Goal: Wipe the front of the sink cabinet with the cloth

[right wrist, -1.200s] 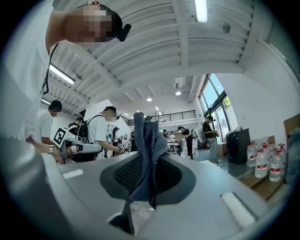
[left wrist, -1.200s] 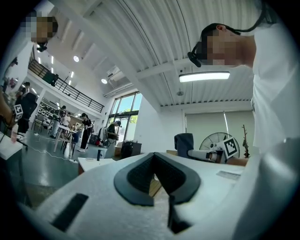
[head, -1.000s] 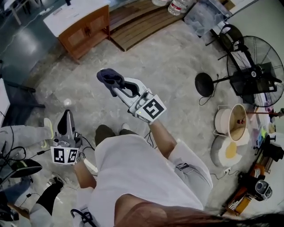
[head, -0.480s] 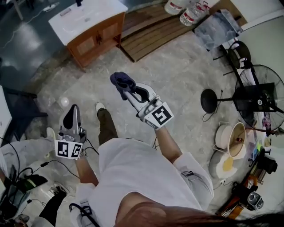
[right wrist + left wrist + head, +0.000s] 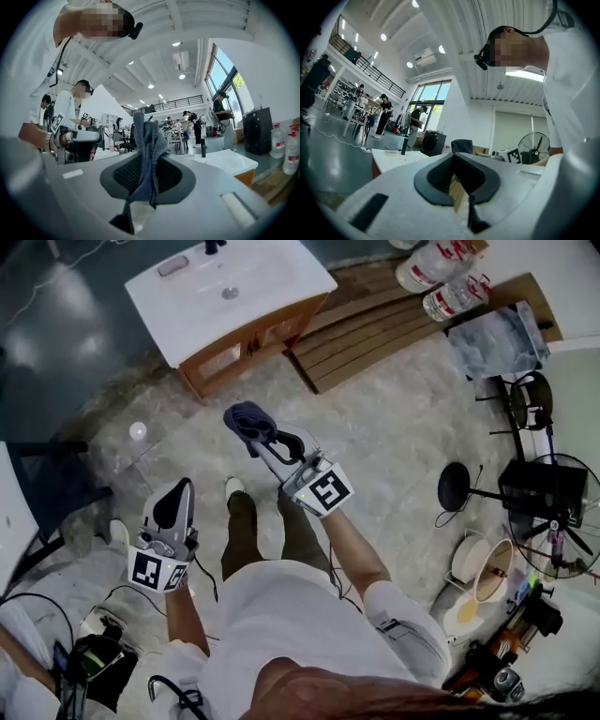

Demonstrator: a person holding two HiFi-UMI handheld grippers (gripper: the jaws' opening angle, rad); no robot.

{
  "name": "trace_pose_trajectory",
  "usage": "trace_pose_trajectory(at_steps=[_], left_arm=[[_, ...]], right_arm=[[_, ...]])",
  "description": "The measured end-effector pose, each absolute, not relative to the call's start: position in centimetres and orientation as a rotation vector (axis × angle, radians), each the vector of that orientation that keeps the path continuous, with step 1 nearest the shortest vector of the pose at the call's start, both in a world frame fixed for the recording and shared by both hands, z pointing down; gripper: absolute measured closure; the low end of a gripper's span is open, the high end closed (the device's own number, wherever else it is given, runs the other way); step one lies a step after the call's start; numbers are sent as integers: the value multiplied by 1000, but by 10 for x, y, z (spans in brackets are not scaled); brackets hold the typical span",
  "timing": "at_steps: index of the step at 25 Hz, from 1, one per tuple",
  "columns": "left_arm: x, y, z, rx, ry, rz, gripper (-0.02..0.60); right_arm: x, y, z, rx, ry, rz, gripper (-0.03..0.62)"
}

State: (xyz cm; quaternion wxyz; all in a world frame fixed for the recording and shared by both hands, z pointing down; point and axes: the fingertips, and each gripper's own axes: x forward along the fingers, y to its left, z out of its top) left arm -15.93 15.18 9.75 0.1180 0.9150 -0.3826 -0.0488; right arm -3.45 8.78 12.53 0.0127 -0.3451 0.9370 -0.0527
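My right gripper (image 5: pixel 261 435) is clamped on the dark blue fabric cloth (image 5: pixel 246 417), which bunches out past its jaws. It is in front of the wooden sink cabinet with the white basin top (image 5: pixel 246 346), well apart from the door fronts. My left gripper (image 5: pixel 174 501) hangs farther out from the cabinet, jaws pressed together on nothing. To the cabinet's right lie clear water bottles with red labels (image 5: pixel 457 294), their print too small to read.
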Motion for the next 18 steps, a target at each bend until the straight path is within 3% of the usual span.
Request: trace_pose_trajectory(at_steps=[10,18], left_arm=[[-186,92,242,2490,-1258,-157,583],[-192,90,321,2406,-1285,-176,583]], right_arm=[[-110,-71,343,-935,3026,-146,507],[-172,-122,430,-828,3047,-28,507]])
